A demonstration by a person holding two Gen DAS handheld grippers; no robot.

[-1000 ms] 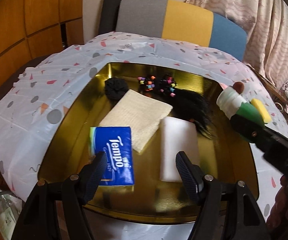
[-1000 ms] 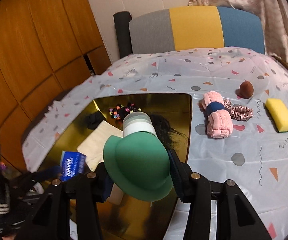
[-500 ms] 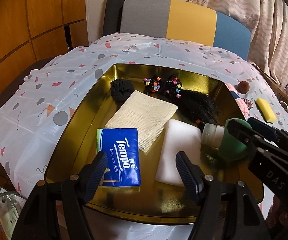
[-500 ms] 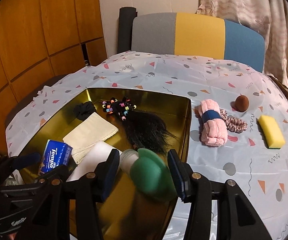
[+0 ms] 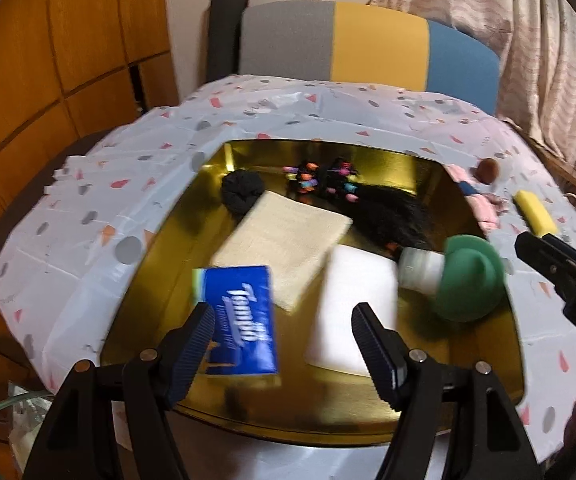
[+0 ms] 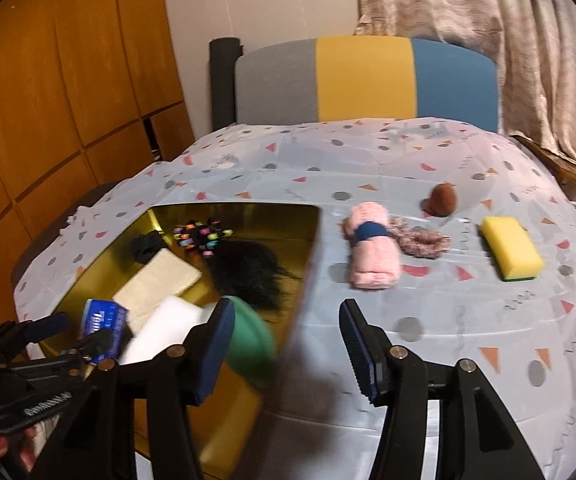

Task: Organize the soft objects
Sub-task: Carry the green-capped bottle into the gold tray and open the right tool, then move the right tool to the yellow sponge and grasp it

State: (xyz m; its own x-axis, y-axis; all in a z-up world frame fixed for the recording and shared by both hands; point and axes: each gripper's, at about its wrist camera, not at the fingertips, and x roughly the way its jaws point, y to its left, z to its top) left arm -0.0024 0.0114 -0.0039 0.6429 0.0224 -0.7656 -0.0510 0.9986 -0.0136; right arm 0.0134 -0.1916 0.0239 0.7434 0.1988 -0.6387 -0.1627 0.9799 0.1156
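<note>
In the left wrist view, the left gripper point(image 5: 282, 330) is hovering wide and empty over the gold metal tray point(image 5: 339, 404), where the green-capped soft mushroom toy point(image 5: 453, 276) is lying released. In the right wrist view, the right gripper point(image 6: 288, 340), jaws just opening, is holding nothing, facing the rolled pink towel point(image 6: 371, 254), probably next.

Tabletop point(image 6: 427, 152) covered w/ pale plastic cloth point(image 6: 467, 320), printed w/ grey dots and red/orange triangles.

Directly on cloth:
- Gold tray point(image 6: 288, 216), left side, rectangular, raised walls, shiny.
- Pink rolled towel point(image 6: 371, 256) w/ blue band, just right of tray wall, apart from it.
- Pinkish scrunchie point(image 6: 423, 240), touching towel's right side.
- Brown ball-shaped item point(image 6: 443, 199), behind scrunchie, apart.
- Yellow sponge point(image 6: 511, 254) w/ green underside, right of scrunchie, well clear of tray.

Tray sits flat; its near edge lies close to the tabletop's near edge.
</note>
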